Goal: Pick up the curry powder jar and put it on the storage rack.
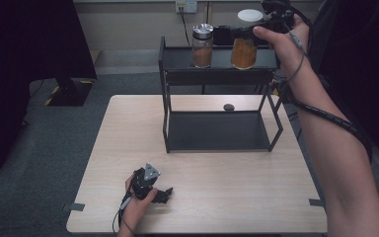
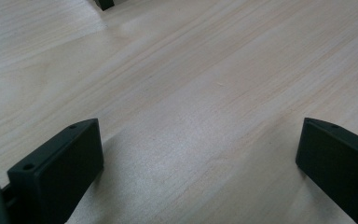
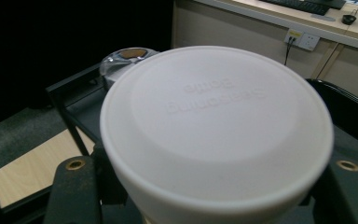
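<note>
1. While the left gripper [image 1: 164, 193] rests low on the near-left part of the wooden table [image 1: 227, 197], a hand [image 1: 137, 202] is wrapped round its body and its grey three-cornered plate faces up. In the left gripper view its two black jaws stand wide apart with bare wood grain between them, holding nothing.

2. Further right and toward the back of the table stands a black two-level rack [image 1: 217, 74]. Its lower shelf sits on the tabletop, and its upper shelf is raised on thin black legs.

3. On the upper shelf, left of its middle, a glass jar with a silver lid [image 1: 202, 45] stands upright, its lower part filled with brown powder. In the right gripper view this lid [image 3: 123, 58] peeks out just behind the white one.

4. Just behind the rack, a small dark object [image 1: 229, 106] lies on the tabletop; I cannot tell what it is.

5. Right of the silver-lidded jar, apart from it on the same upper shelf, is the jar with a white lid [image 1: 244, 47], upright and holding orange-brown powder. Whether its base touches the shelf cannot be told.

6. At the far right, the right gripper [image 1: 246, 32] reaches in from the shelf's right end, held by the person's right hand [image 1: 284, 42], with its cable trailing down the forearm. Its jaws are clamped on the white-lidded jar just below the lid, one jaw on each side, as the right gripper view shows with the white lid [image 3: 216, 126] close up between them.
</note>
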`<state>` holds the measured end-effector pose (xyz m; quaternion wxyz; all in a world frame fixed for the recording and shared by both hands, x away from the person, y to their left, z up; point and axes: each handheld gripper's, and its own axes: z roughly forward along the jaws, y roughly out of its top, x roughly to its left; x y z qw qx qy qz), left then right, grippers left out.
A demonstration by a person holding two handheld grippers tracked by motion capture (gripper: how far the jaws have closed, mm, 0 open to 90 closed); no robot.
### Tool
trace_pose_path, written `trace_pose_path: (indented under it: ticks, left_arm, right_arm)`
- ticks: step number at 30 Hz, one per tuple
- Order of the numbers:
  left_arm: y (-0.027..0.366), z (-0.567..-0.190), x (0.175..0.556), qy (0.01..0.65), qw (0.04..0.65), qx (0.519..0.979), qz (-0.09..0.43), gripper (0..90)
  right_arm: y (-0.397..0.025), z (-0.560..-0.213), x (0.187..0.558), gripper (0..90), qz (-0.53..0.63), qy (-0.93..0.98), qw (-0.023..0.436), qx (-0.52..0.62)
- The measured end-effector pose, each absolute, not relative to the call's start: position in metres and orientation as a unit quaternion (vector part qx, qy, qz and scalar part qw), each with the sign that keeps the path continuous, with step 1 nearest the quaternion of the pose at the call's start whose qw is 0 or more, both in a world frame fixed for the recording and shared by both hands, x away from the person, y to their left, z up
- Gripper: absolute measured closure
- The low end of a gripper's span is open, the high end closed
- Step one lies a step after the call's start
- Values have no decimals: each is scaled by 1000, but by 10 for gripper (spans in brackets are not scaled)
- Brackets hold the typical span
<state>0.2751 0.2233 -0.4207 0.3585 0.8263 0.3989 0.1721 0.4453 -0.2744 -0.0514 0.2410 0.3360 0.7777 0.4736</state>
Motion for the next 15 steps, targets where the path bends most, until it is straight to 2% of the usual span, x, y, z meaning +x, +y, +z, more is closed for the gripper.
trace_pose_path:
  ticks: [15]
  left_arm:
    - [223, -421, 275, 398, 359, 826, 172, 0]
  right_arm:
    - [-256, -62, 475, 344, 465, 765, 248, 370]
